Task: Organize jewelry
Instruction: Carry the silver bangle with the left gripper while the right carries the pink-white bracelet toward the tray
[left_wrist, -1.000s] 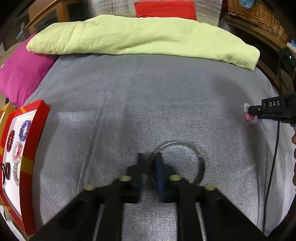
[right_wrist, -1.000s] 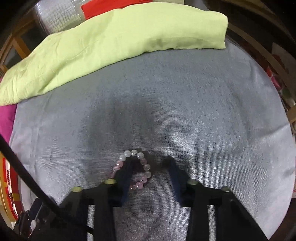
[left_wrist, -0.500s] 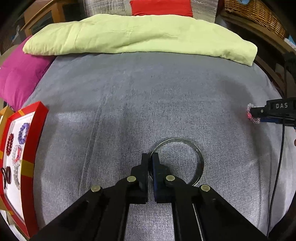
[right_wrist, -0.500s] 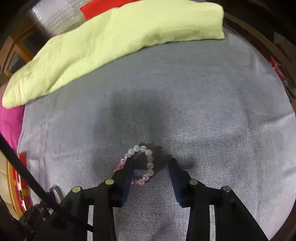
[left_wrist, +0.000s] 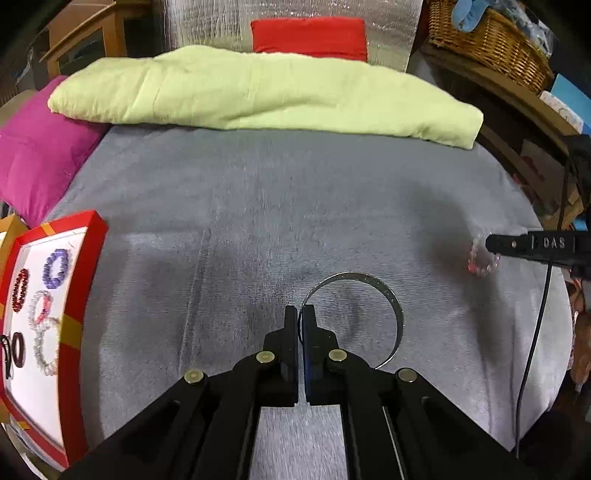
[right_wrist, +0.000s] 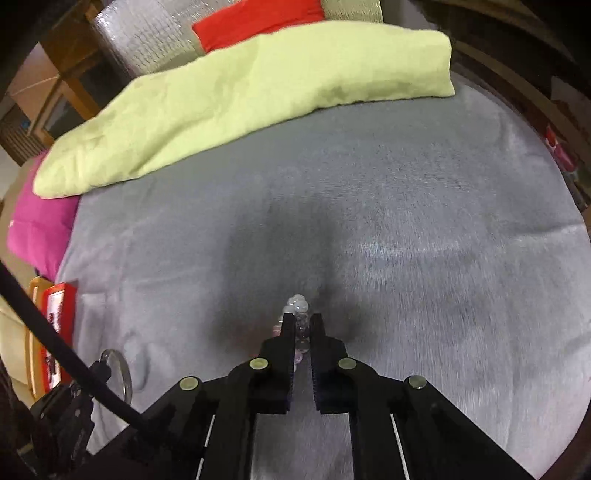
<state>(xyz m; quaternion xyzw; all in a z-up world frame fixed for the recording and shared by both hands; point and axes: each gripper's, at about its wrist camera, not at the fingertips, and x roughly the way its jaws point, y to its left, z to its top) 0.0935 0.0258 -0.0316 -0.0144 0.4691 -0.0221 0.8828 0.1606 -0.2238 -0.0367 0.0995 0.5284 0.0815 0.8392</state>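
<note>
Left hand-held gripper (left_wrist: 301, 314) pinches the silver bangle's (left_wrist: 384, 291) near rim. Right hand-held gripper (right_wrist: 302, 321) has just closed on the pink beaded bracelet (right_wrist: 298, 308).

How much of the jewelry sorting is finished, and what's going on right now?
Mostly done, it seems. Several bracelets already lie in the red tray. In hand: the left gripper is shut on the silver bangle, and the right gripper, whose jaws have just closed, pinches the pink bead bracelet. Left: carrying both to the tray. No other loose jewelry shows on the grey bedcover.
</note>
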